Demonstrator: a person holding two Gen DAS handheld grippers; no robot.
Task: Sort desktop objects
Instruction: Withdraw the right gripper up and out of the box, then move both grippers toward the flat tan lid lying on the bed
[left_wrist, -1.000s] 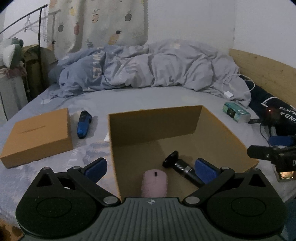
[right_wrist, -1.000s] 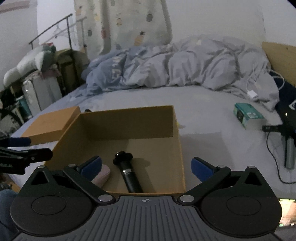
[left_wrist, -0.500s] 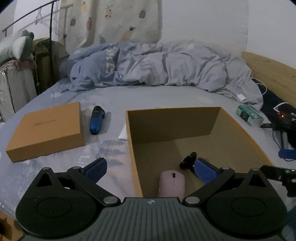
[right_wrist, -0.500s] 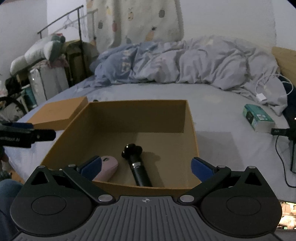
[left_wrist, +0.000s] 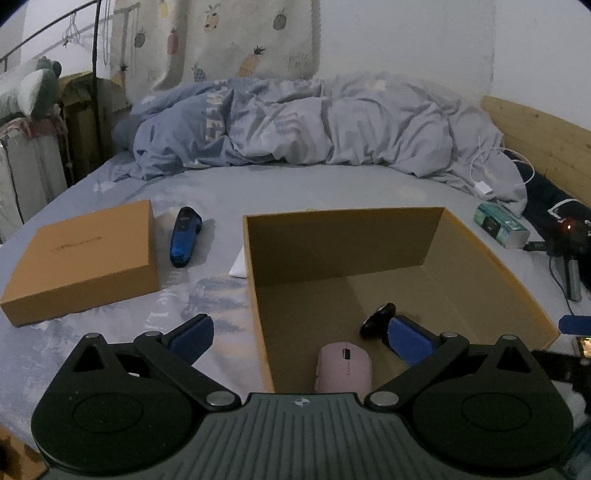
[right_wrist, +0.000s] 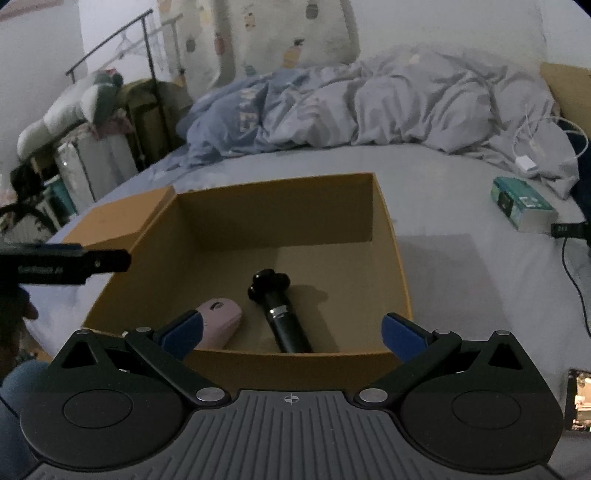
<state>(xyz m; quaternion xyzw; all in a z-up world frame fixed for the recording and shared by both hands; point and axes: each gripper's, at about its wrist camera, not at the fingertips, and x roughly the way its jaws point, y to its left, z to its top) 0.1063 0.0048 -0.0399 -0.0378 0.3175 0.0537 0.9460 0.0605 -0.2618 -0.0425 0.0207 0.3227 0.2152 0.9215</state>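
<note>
Both grippers are hanging wide open and are holding nothing. The left gripper (left_wrist: 300, 338) is standing over the left wall of the open cardboard box (left_wrist: 255, 295), and the right gripper (right_wrist: 291, 330) is standing over its near wall.

Inside the box, in the lower middle of the left view, the pink mouse (left_wrist: 345, 365) and the black handle-shaped tool (right_wrist: 279, 310) are lying side by side without touching. The blue handheld device (left_wrist: 183, 236) is lying on the bed sheet in the left middle of that view, between the closed brown box (left_wrist: 85, 254) and the open one, so I judge it is the next thing to sort.

It looks like hard, smooth plastic, probably light and stiff, and perhaps a little slippery. I would take it across the narrow middle of its body, pressing gently because the soft sheet is giving under it.

Compared with one second ago, the left camera is looking from further left and back: the blue device and the closed box are showing larger and nearer the centre, and the right view is sitting a little higher above the box.
</note>
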